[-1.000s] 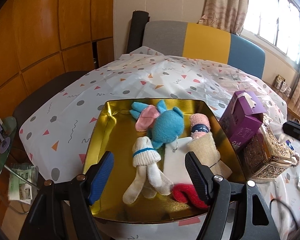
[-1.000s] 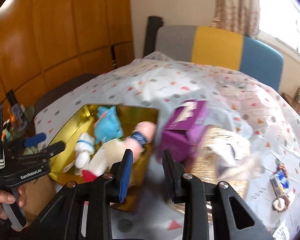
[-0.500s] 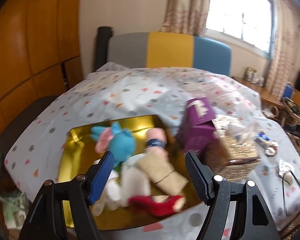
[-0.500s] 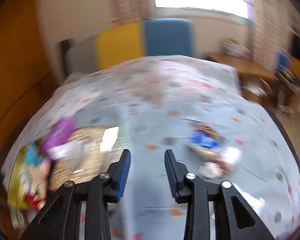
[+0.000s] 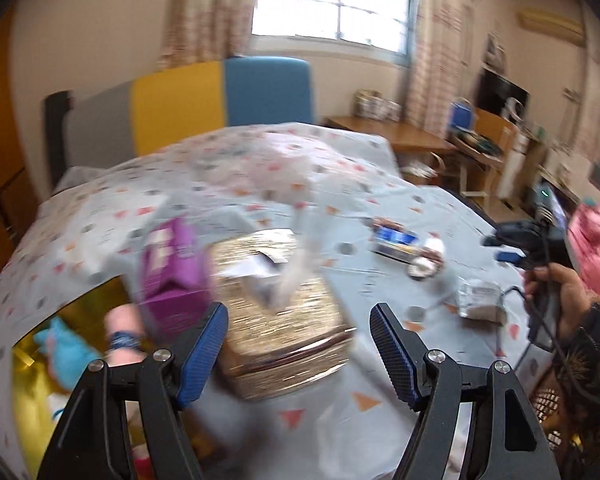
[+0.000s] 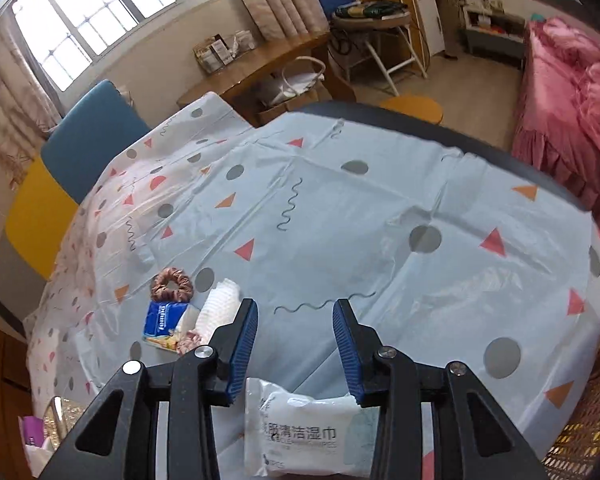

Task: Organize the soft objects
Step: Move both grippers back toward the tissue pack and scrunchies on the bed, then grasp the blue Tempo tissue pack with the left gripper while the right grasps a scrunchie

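Note:
My left gripper (image 5: 300, 344) is open and empty above the gold tissue box (image 5: 278, 312). The gold tray (image 5: 32, 364) at lower left holds a blue plush (image 5: 66, 354) and a pink rolled sock (image 5: 120, 332). My right gripper (image 6: 296, 340) is open and empty above the tablecloth, with a white wet-wipes pack (image 6: 304, 432) just under its fingers. To its left lie a brown scrunchie (image 6: 171, 284), a blue tissue packet (image 6: 162, 322) and a white cloth (image 6: 219, 300). The right gripper also shows in the left wrist view (image 5: 516, 246), held by a hand.
A purple box (image 5: 172, 272) stands next to the gold tissue box. The patterned tablecloth (image 6: 340, 216) covers a round table. A grey, yellow and blue chair back (image 5: 220, 100) stands behind it. A pink bed (image 6: 572, 92) is at the right.
Both grippers have swung right across the table. The left view moved off the tray to the tissue box; the right now looks at the far side of the table with the wipes pack beneath.

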Motion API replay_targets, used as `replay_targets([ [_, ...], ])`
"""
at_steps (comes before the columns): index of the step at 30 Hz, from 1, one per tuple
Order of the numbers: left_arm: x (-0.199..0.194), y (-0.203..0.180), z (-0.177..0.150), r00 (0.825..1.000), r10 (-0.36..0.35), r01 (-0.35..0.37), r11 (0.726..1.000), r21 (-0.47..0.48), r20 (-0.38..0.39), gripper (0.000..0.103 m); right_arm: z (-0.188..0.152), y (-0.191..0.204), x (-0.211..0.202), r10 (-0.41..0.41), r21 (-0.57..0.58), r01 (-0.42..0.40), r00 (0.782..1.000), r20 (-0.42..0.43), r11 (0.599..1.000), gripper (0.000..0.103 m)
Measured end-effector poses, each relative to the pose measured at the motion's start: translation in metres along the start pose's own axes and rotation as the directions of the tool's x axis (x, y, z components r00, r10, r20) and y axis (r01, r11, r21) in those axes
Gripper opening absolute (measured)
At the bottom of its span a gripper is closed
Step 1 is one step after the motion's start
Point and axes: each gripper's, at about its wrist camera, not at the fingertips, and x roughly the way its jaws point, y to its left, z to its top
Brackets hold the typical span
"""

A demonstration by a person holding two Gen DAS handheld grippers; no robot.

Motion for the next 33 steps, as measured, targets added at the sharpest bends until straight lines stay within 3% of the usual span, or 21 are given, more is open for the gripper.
replay_targets([
  [7, 0.053, -0.059, 0.005, 0.989, -0.101, 0.107, 0.993, 0.052, -0.110, 0.074, -0.006, 0.006, 0.006, 0.035, -0.017, -0.036, 0.998, -0.050, 0.999, 0.039],
  [14, 0.096, -0.081, 0.007, 0.967, -0.147, 0.155, 0.988, 0.025, -0.208, 0.069, -0.005, 0.006, 0.015, 0.065, 0.004, -0.065, 0.993, -0.094, 0.998, 0.039],
  [19, 0.132, -0.091, 0.027, 0.951, -0.173, 0.166, 0.985, -0.051, -0.257, 0.069, -0.006, 0.010, 0.015, 0.087, -0.004, -0.088, 0.991, -0.102, 0.996, 0.039],
  [24, 0.182, -0.093, 0.053, 0.915, -0.235, 0.171, 0.962, -0.214, -0.329, 0.070, -0.007, 0.016, 0.013, 0.104, -0.022, -0.107, 0.989, -0.103, 0.994, 0.039],
  [33, 0.274, -0.108, 0.090, 0.866, -0.262, 0.102, 0.927, -0.362, -0.426, 0.072, -0.006, 0.016, 0.015, 0.158, -0.006, -0.160, 0.980, -0.122, 0.987, 0.039],
])
